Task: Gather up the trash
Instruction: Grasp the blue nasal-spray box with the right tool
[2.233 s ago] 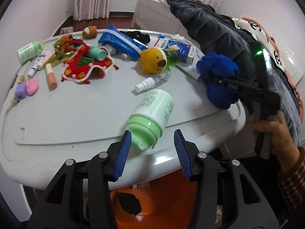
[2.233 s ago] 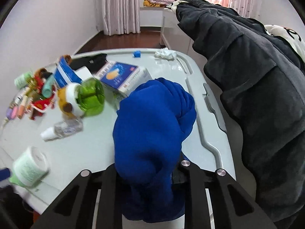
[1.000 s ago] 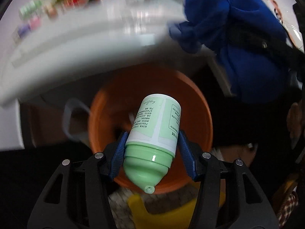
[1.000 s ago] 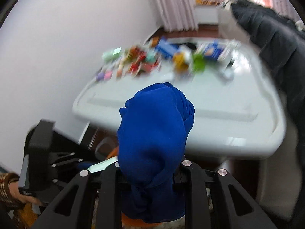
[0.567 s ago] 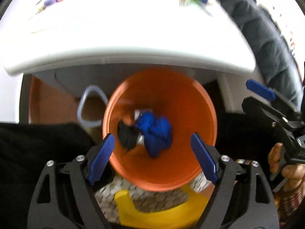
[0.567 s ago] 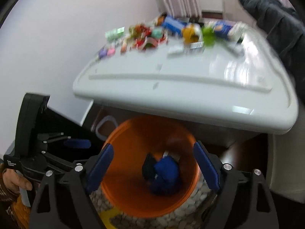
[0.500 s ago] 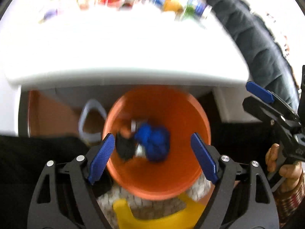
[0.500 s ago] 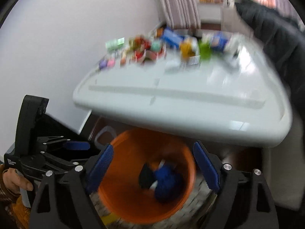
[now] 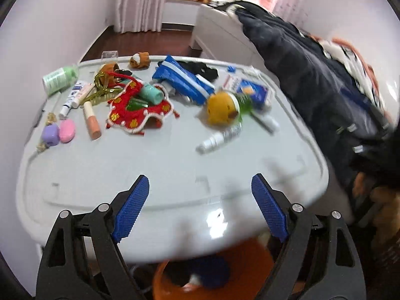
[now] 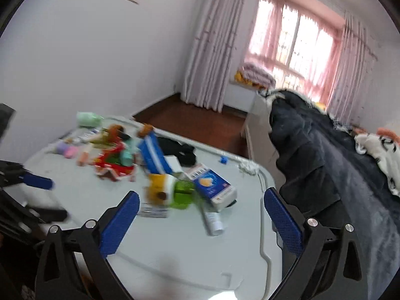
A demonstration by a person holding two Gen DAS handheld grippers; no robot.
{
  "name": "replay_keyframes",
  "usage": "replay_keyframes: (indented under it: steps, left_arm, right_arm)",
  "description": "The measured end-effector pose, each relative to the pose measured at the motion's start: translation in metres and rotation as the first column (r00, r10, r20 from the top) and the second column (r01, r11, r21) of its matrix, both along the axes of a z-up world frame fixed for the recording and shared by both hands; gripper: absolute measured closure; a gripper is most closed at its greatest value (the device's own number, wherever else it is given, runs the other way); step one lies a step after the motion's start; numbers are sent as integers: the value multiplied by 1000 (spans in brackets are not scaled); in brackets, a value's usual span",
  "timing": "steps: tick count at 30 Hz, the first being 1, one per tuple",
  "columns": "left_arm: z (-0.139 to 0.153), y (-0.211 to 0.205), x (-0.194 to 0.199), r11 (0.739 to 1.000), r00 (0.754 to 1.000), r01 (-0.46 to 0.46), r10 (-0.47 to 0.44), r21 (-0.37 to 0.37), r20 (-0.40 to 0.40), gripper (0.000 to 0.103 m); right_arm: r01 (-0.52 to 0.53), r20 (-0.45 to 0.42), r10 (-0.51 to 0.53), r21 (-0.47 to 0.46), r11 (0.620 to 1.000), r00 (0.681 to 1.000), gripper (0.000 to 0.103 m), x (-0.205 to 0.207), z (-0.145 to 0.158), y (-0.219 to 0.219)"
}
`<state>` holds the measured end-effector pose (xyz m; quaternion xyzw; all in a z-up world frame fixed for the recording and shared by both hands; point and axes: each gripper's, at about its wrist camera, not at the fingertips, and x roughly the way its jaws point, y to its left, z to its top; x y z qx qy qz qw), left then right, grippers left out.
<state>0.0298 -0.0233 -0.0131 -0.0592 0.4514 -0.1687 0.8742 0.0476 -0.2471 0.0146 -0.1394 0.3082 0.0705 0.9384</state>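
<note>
Left wrist view: the left tool (image 9: 197,200) stands over the near edge of the pale grey plastic worktop (image 9: 155,175). Its blue-padded jaws are spread wide and opening, with nothing between them. Below the worktop's edge sits a round orange plastic bin (image 9: 260,252); a crumpled deep-blue cloth (image 9: 215,271) lies inside it, beside something dark and something white that cannot be made out. On the worktop, well apart from the tool, lie a small clear spray bottle with a white cap (image 9: 220,137), a yellow plush toy head on a green bottle (image 9: 225,108), a blue-and-white cardboard box (image 9: 252,92), a long blue-and-white packet (image 9: 182,80), a red embroidered cloth with white trim (image 9: 135,117), a pale green bottle on its side (image 9: 58,80) at the far left corner, and a pink and a purple oval case (image 9: 58,132) side by side. A dark padded jacket (image 9: 312,80) is heaped to the right.

Right wrist view: the right tool (image 10: 198,210) is over the same worktop (image 10: 180,245); its jaws are far apart, opening, and empty. The plush-headed bottle (image 10: 170,192), the cardboard box (image 10: 212,185) and the spray bottle (image 10: 212,220) lie close together just beyond the jaws, blurred. The left tool (image 10: 37,182) shows at the left edge. A curtained window (image 10: 295,47) is behind.
</note>
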Motion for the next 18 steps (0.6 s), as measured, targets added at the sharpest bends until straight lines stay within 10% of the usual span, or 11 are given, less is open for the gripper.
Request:
replay_keyframes:
  steps: [4, 18]
  left_arm:
    - [-2, -9, 19, 999, 1000, -10, 11, -50, 21, 21]
    - [-32, -19, 32, 993, 992, 24, -37, -112, -121, 21]
  right_arm:
    - [20, -113, -11, 74, 997, 994, 10, 64, -24, -30]
    - [-317, -293, 236, -271, 909, 927, 29, 148, -96, 9]
